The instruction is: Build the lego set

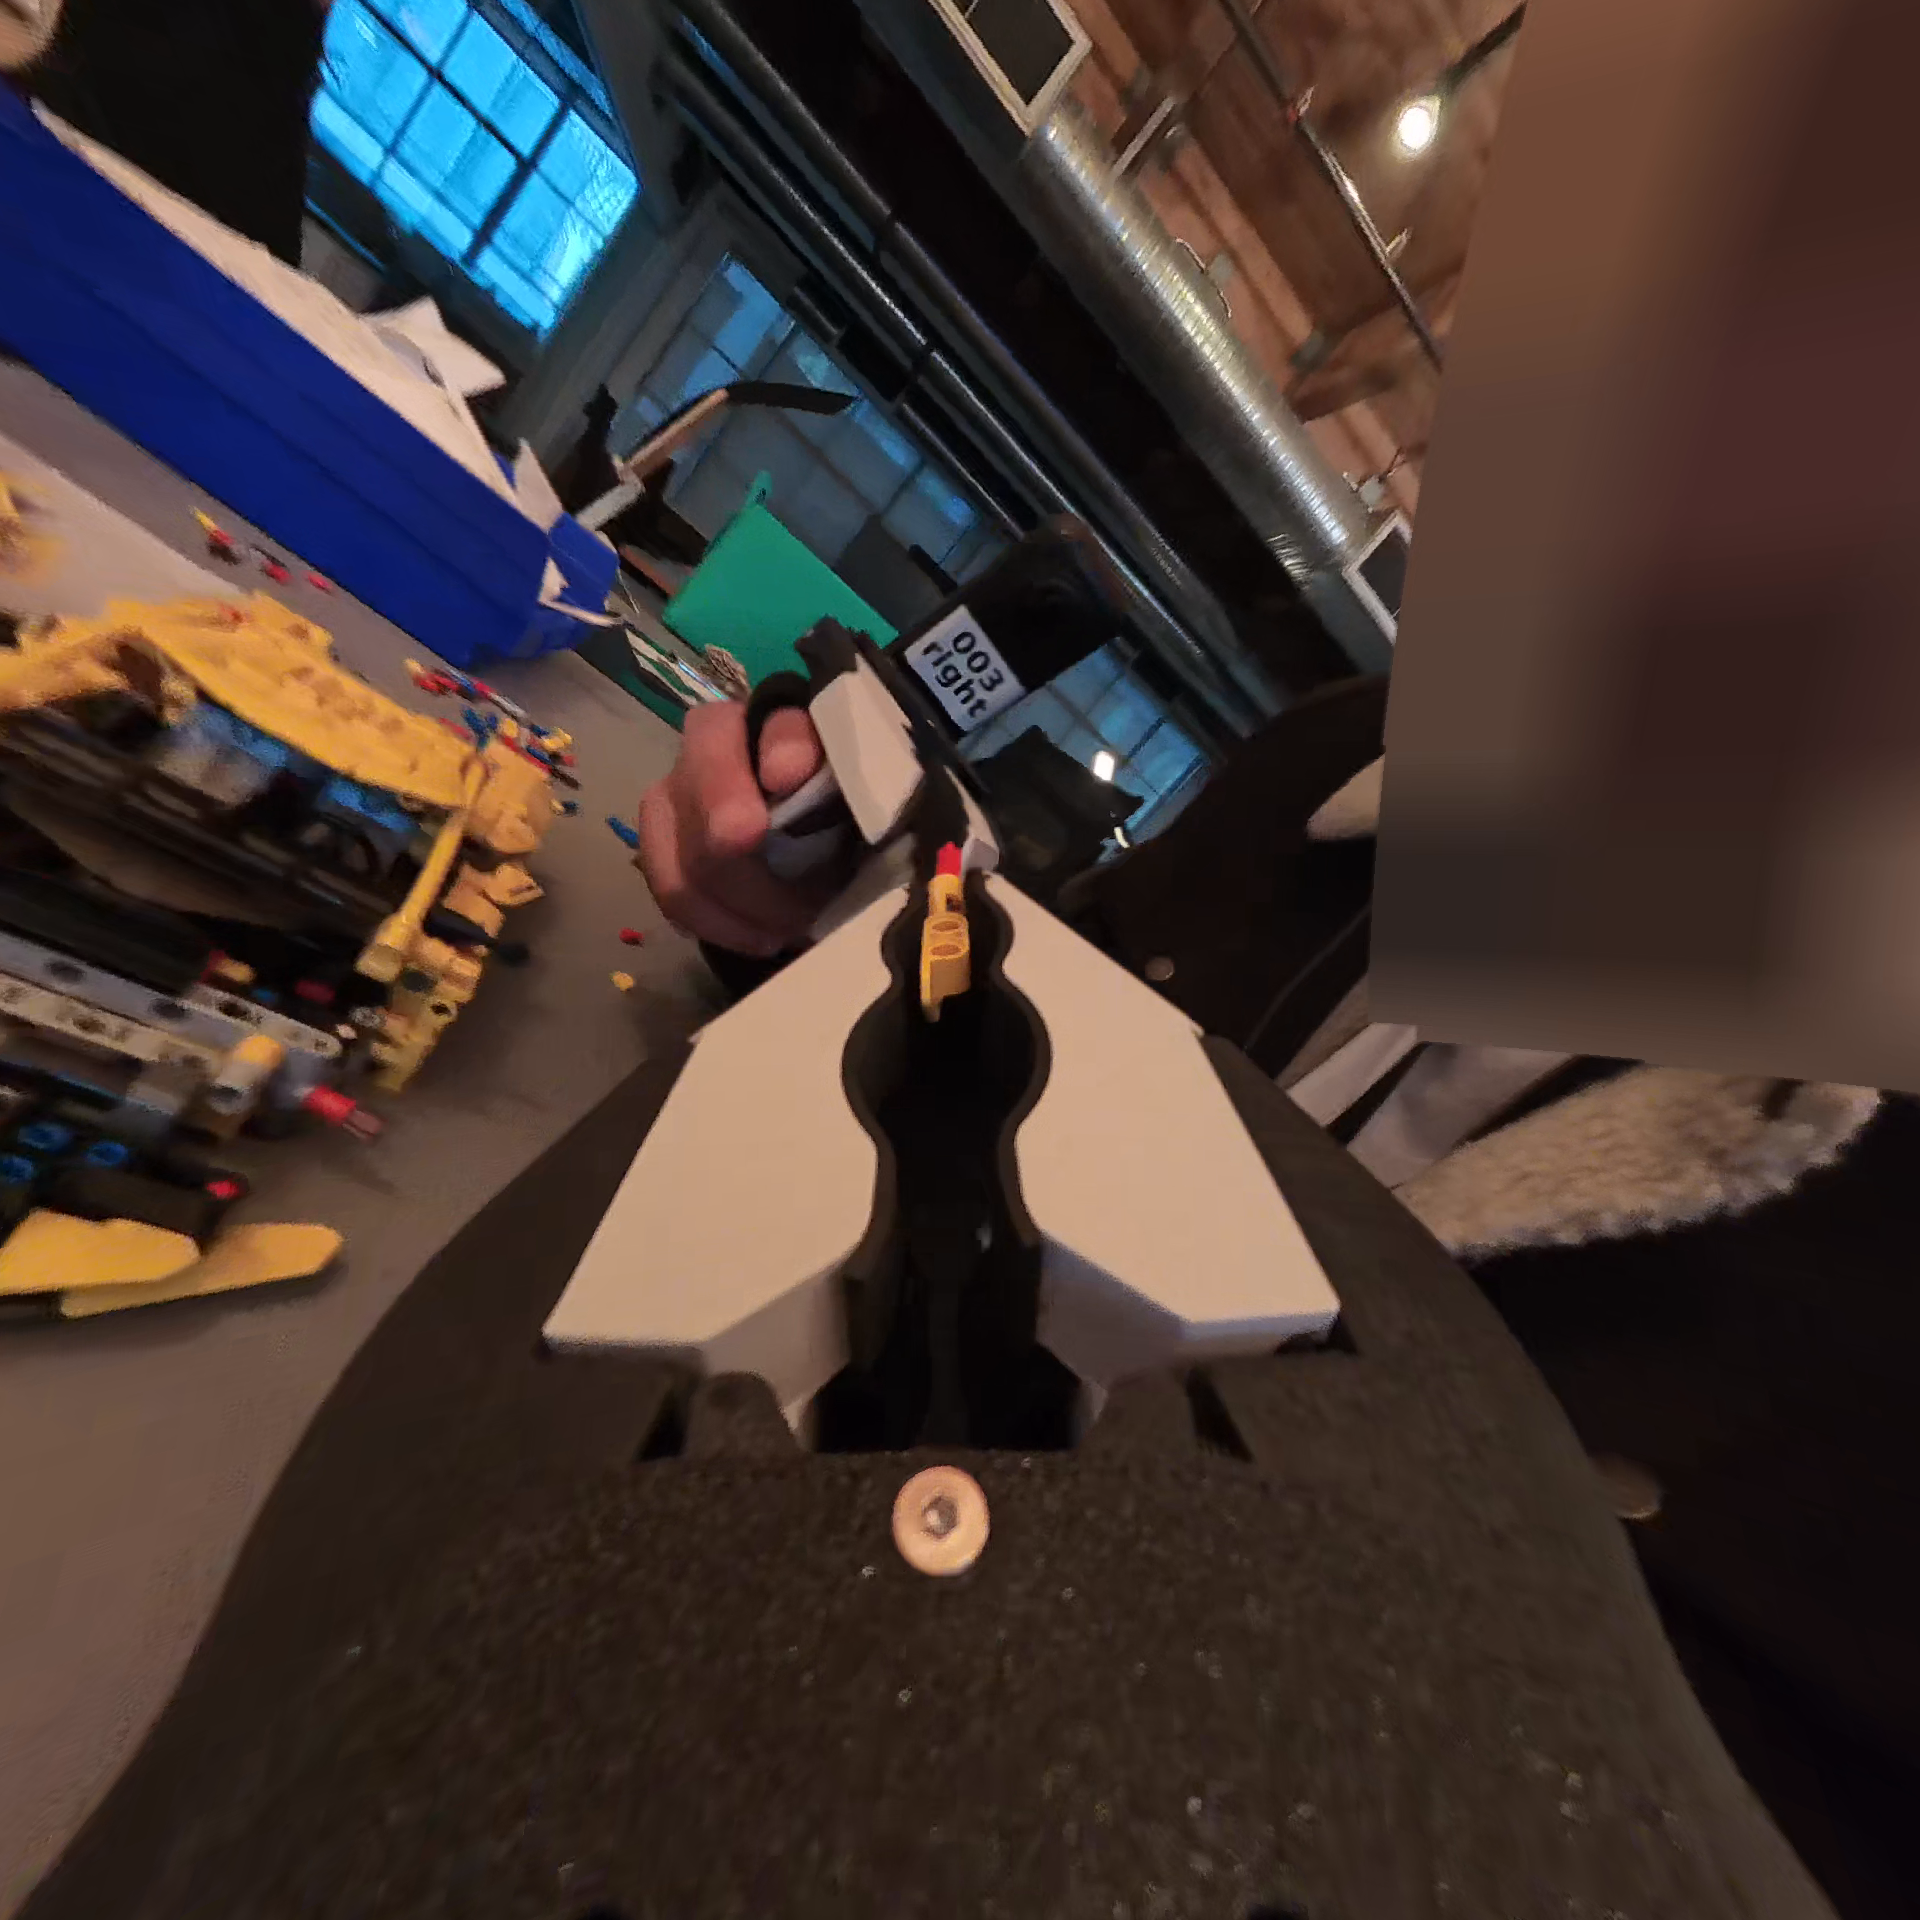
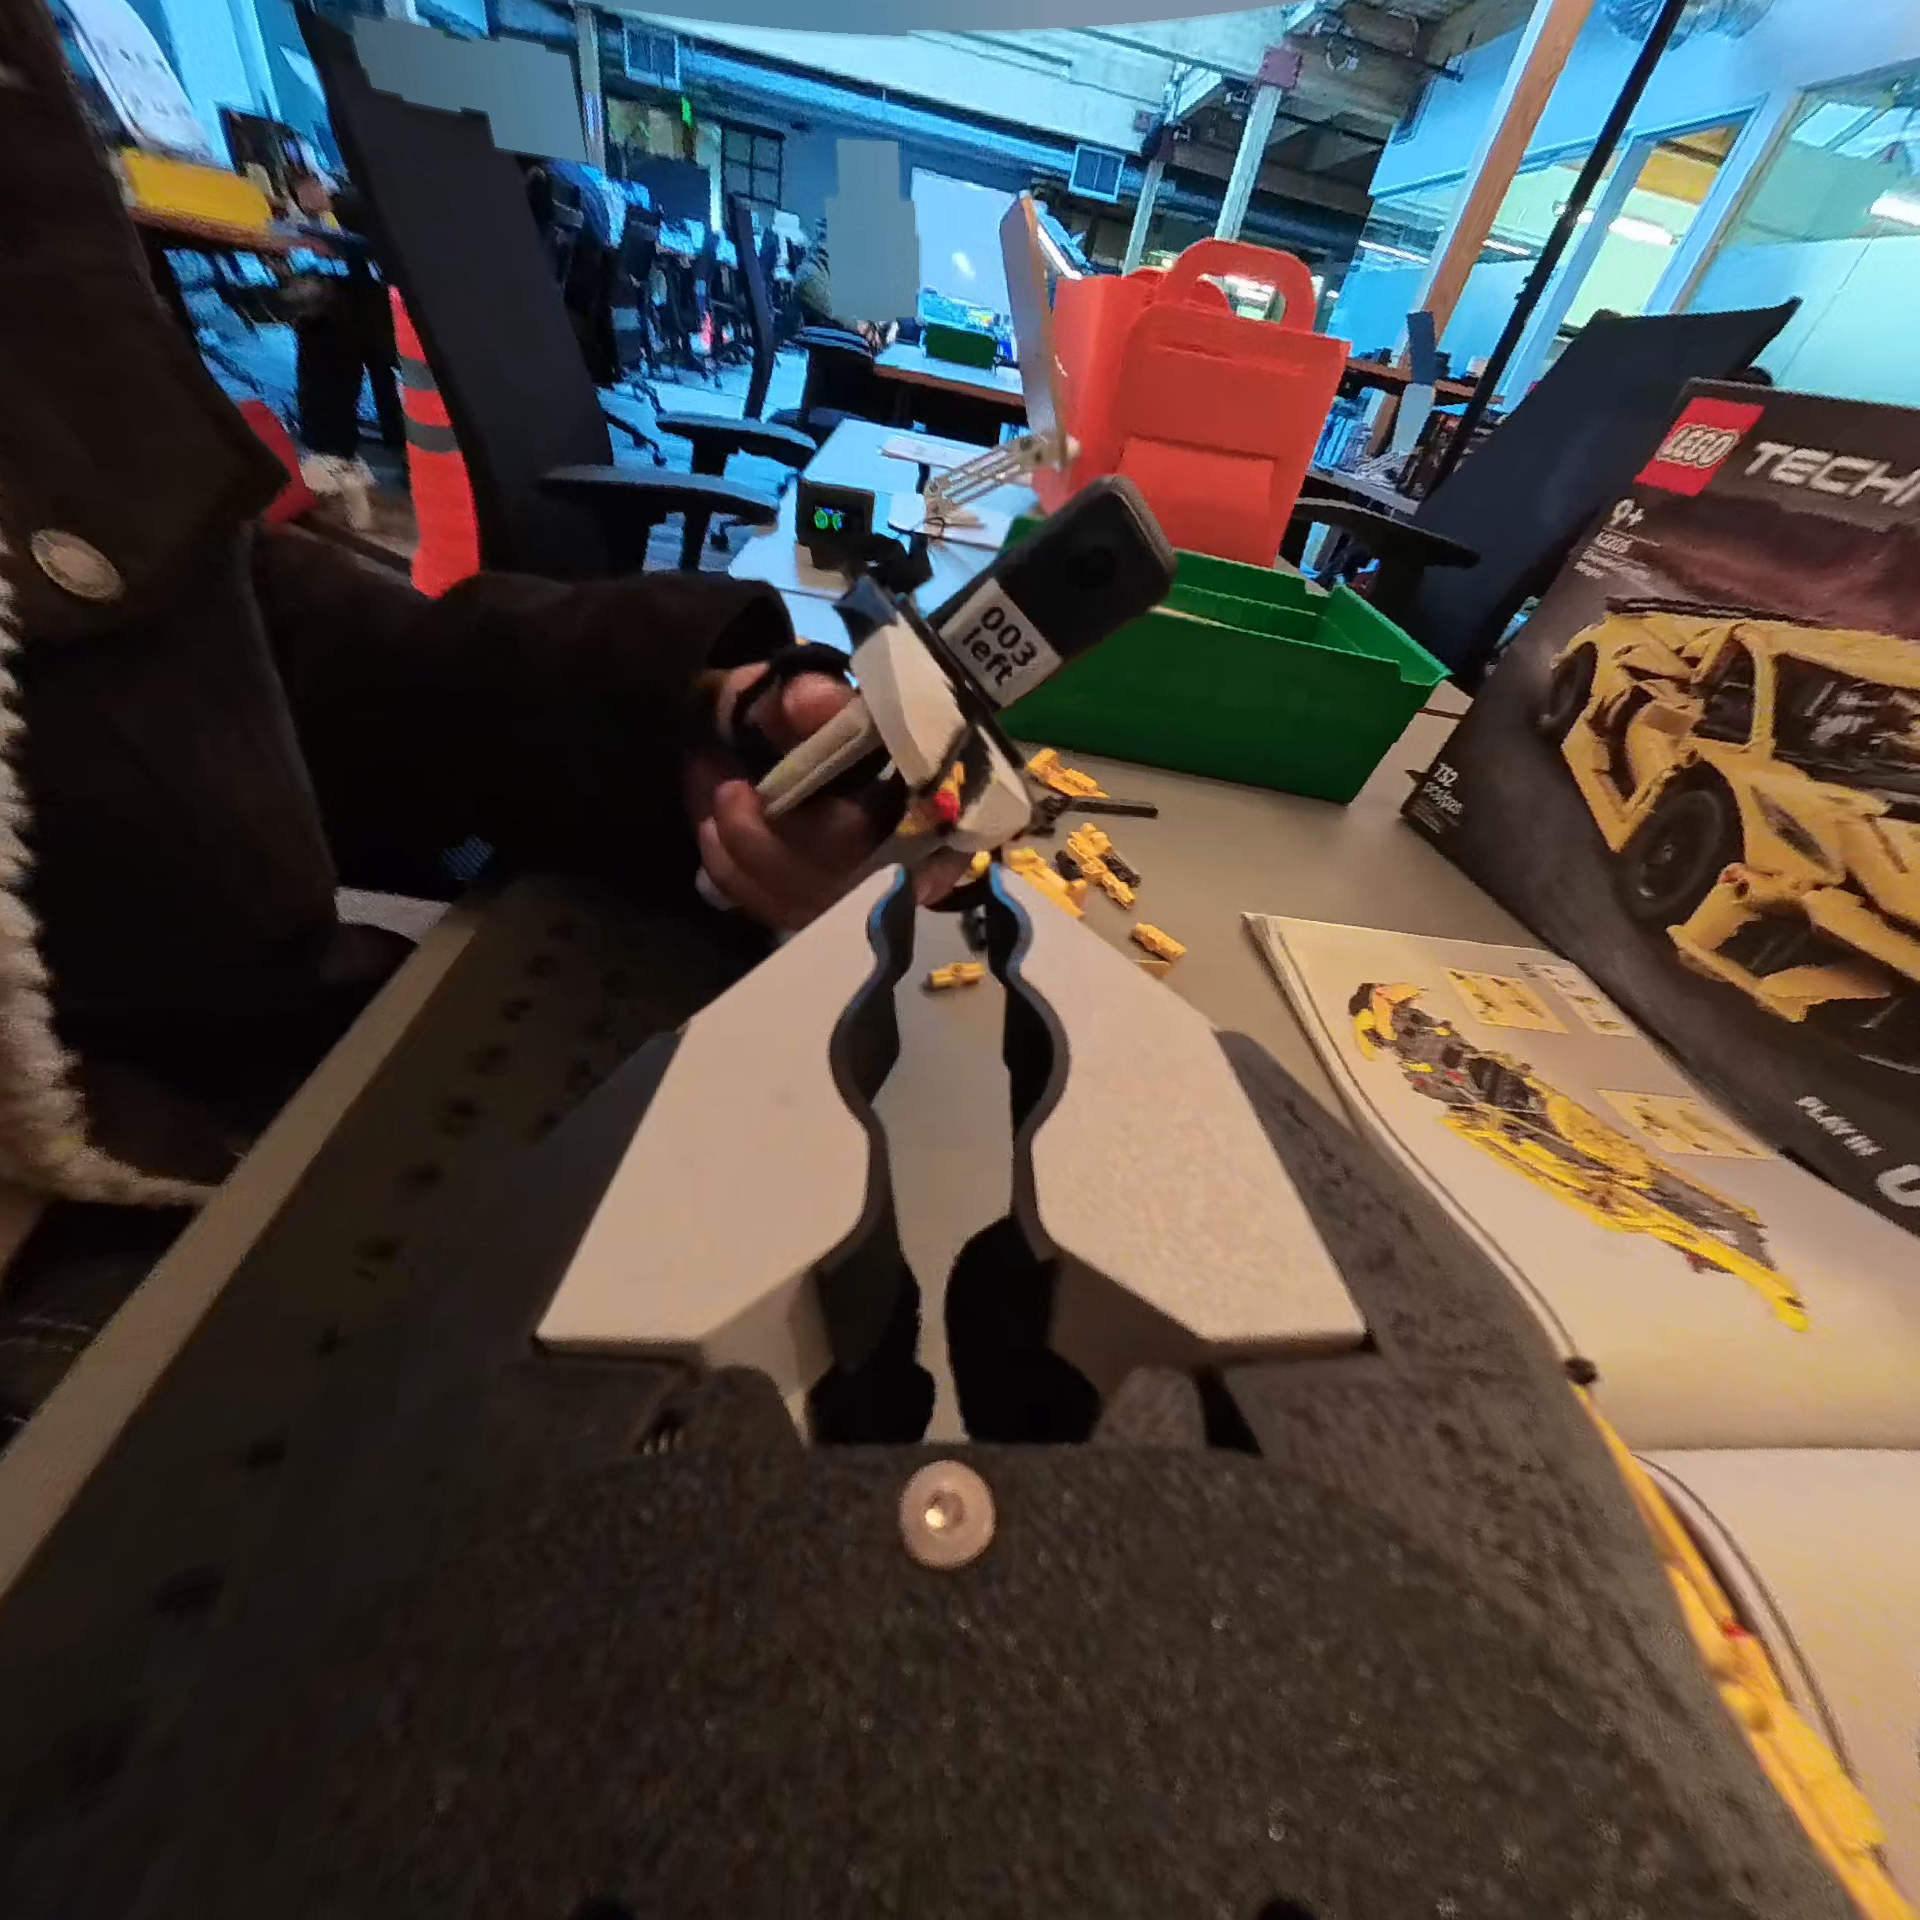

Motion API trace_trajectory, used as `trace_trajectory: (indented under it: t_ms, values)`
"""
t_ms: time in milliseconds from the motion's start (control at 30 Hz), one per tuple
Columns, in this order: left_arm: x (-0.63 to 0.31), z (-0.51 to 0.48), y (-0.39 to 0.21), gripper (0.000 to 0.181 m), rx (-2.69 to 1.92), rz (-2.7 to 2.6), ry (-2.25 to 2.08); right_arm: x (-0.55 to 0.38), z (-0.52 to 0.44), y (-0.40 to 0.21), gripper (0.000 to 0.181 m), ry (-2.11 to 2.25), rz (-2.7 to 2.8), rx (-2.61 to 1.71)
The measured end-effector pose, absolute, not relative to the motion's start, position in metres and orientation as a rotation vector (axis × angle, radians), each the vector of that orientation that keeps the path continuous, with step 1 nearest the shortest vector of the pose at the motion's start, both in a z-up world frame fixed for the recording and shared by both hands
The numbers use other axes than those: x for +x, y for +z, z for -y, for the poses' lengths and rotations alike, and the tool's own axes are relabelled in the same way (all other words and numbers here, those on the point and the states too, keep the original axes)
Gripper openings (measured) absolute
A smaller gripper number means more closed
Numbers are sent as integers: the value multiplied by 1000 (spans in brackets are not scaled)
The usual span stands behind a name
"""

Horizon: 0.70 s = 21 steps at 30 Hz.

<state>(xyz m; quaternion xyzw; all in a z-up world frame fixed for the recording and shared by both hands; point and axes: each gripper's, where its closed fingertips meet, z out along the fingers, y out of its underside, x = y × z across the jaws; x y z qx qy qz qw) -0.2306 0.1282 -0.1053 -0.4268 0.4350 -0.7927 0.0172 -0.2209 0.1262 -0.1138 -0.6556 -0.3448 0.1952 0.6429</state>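
Note:
My left gripper [image 1: 945, 925] is shut on a small yellow lego piece [image 1: 945, 948] that has a red pin [image 1: 948, 860] at its far end. It holds the piece up in the air. My right gripper [image 2: 951, 883] faces it tip to tip, its jaws a narrow gap apart with nothing clearly between them. Its tips sit right at the red pin. The left gripper [image 2: 951, 826] and the yellow piece [image 2: 920, 823] also show in the right wrist view. The right gripper [image 1: 940, 844] also shows in the left wrist view. A hand holds each gripper.
A partly built yellow lego car [image 1: 260, 727] lies on the grey table at left, before a blue bin [image 1: 260, 395]. Loose yellow pieces [image 2: 1091, 862], an open instruction booklet [image 2: 1507, 1091], the set's box [image 2: 1714, 727] and a green bin [image 2: 1247, 675] are on the table. A person's dark coat [image 2: 156, 727] is close. Less than 4 cm separates the two grippers' tips.

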Motion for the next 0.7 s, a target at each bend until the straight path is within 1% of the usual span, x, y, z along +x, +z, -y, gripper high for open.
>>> trace_trajectory:
  t_ms: [167, 500, 700]
  values:
    - [-233, -119, -116, 6, -1434, -1400, -2597, -230, -123, -123, 15, 375, 899, -1508]
    - [-235, -110, -120, 7, -1439, -1471, -2610, -239, -117, -124, 4, 373, 950, -1481]
    - [-233, -111, -121, 6, -1457, -1464, -2603, -239, -119, -125, 3, 346, 948, -1478]
